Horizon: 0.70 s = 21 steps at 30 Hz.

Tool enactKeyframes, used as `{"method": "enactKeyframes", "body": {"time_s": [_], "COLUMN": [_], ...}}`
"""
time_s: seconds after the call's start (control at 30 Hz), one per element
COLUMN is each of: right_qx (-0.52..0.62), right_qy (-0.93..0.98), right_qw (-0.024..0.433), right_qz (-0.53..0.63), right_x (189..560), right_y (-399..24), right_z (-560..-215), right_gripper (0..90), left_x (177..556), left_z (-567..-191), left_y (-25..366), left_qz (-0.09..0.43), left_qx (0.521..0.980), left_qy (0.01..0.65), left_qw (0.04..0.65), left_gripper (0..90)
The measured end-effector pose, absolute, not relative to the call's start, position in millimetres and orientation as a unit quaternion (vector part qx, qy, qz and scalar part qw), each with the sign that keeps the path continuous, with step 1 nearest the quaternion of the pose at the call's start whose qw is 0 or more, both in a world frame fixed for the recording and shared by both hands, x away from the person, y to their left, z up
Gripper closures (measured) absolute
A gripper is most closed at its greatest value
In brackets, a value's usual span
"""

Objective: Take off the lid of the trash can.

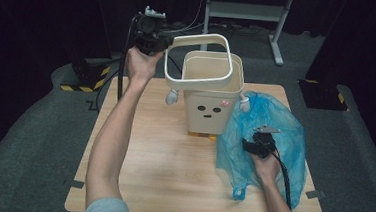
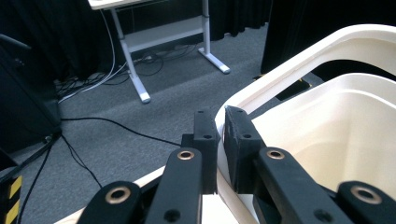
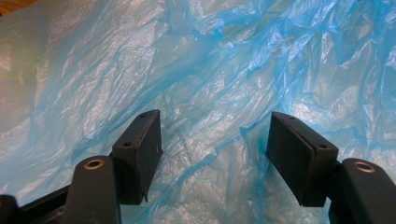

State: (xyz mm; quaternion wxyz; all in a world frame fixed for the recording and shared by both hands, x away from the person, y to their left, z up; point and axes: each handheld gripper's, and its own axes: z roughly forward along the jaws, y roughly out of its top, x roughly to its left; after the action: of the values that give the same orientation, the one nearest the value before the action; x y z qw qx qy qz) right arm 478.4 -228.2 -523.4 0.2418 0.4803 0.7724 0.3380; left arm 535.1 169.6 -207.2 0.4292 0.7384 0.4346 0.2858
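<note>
No brand names or readable text anywhere that I can spot. The closest thing to a label is the little cartoon face on the front of the cream plastic bin [image 1: 211, 95]: two dark oval eyes, a short dash for a mouth and a pink blob on one cheek.

Nearest the person, the right forearm comes up from the bottom edge of the high view, wrist roughly straight, hand wrapped around the right gripper [image 1: 254, 143], which sits low over the crumpled light-blue plastic bag [image 1: 280, 125]. In the right gripper view its black jaws stand wide apart with nothing pinched between them, just wrinkled blue film [image 3: 210, 70] underneath. Can't tell if the pads actually touch it. The bag is spread over the right side of the light wooden table [image 1: 162, 159], and one edge lies right up against the bin's base.

Further out, the left arm is stretched long and raised, elbow nearly straight, hand up at the far left corner of the table. The left gripper [image 1: 166, 43] is clamped on the bin's loose cream rectangular rim ring [image 1: 199, 59], and the left gripper view shows both pads squeezing the ring's [image 2: 299, 60] edge. The ring is tilted, lifted on the gripper's side, hanging over the bin's [image 2: 336, 126] open top. The bin stands upright at the table's far middle.
</note>
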Motion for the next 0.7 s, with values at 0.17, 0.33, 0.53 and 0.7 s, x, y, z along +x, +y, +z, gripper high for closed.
{"method": "enactKeyframes", "body": {"time_s": [0.17, 0.33, 0.53, 0.7], "right_qx": [0.480, 0.479, 0.481, 0.480], "right_qy": [0.773, 0.773, 0.772, 0.772], "right_qw": [0.242, 0.242, 0.242, 0.241], "right_qz": [0.338, 0.338, 0.338, 0.339], "right_x": [478, 479, 478, 479], "right_y": [-228, -228, -228, -228], "right_z": [-523, -523, -523, -523], "right_gripper": [35.2, 35.2, 35.3, 35.2], "left_x": [532, 529, 525, 521], "left_z": [-205, -208, -210, -209], "left_y": [179, 187, 201, 210], "left_qz": [0.290, 0.293, 0.293, 0.296], "left_qx": [0.733, 0.731, 0.722, 0.719], "left_qy": [0.439, 0.442, 0.451, 0.454], "left_qw": [0.431, 0.430, 0.435, 0.435], "left_gripper": [83.4, 83.4, 83.4, 83.4]}}
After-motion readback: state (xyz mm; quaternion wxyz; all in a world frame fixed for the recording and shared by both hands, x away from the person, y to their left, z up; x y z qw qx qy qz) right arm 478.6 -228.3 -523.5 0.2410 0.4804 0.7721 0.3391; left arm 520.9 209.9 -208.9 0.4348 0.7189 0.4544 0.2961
